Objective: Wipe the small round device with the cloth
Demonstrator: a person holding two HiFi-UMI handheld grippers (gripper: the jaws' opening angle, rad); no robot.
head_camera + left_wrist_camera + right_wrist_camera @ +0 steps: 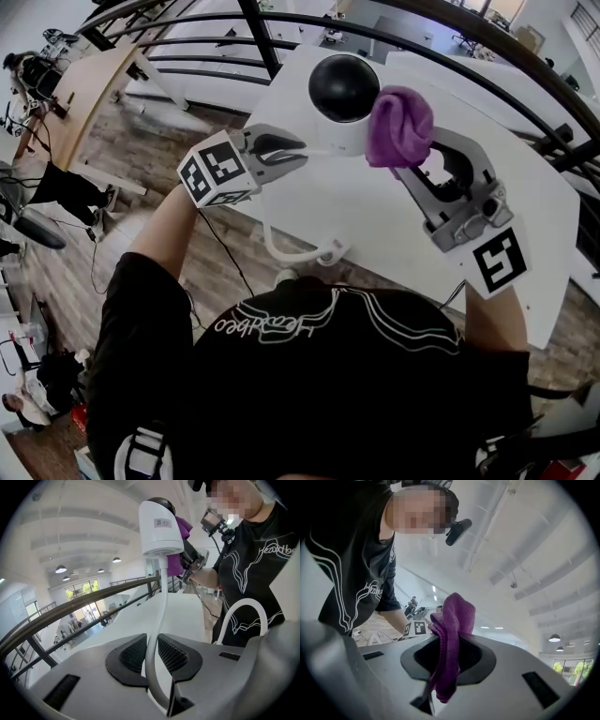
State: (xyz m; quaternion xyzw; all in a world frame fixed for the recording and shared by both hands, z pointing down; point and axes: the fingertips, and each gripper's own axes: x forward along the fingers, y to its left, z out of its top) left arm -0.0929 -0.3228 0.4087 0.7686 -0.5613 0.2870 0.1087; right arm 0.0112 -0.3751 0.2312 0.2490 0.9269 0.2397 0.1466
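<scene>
Just ahead of the right gripper (417, 161), jaws clamped on the purple cloth (401, 127), sits the round device (342, 94), its cable (161, 597) pinched by the left gripper (292, 153).

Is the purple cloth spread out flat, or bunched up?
Bunched up: the purple fabric cloth is a crumpled wad clamped in the right claw.

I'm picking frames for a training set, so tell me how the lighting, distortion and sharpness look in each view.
Head view: even, soft light, with strong fisheye bending the railing into arcs. Left gripper view: dark rounded corners; the device is sharp, and the cable is slightly soft nearest the lens. Right gripper view: same dark corners, a pale washed-out ceiling and a crisp cloth.
</scene>
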